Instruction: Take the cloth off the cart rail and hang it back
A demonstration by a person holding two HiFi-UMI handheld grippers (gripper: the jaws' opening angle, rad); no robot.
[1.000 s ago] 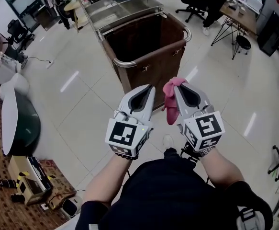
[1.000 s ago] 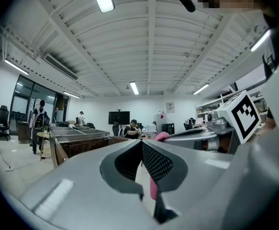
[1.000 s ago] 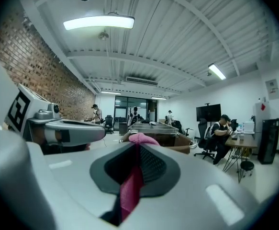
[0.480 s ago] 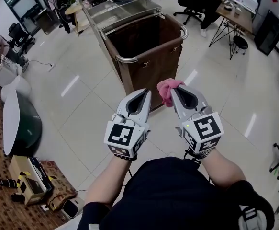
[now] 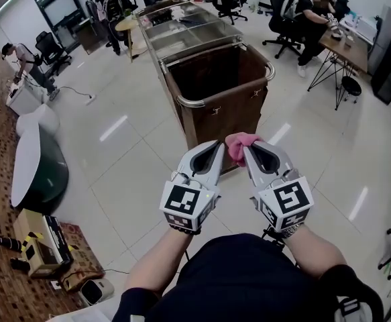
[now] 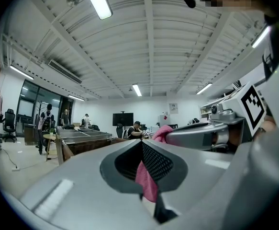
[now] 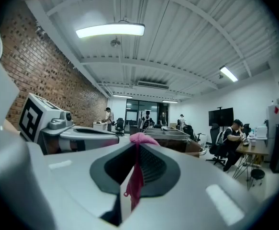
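One left gripper [image 5: 214, 147], one right gripper [image 5: 248, 148], one cloth [image 5: 238, 145], one cart [image 5: 202, 102].

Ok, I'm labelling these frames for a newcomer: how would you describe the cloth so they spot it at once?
Find the brown cart with the chrome rail on the tiled floor. In front of it, the right gripper pinches the cloth: a bunched pink rag, the only pink thing in sight.

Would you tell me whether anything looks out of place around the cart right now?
Only the pink cloth: it is off the cart rail, bunched between the left gripper and right gripper, both shut on it, short of the cart. Nothing looks spilled or damaged.
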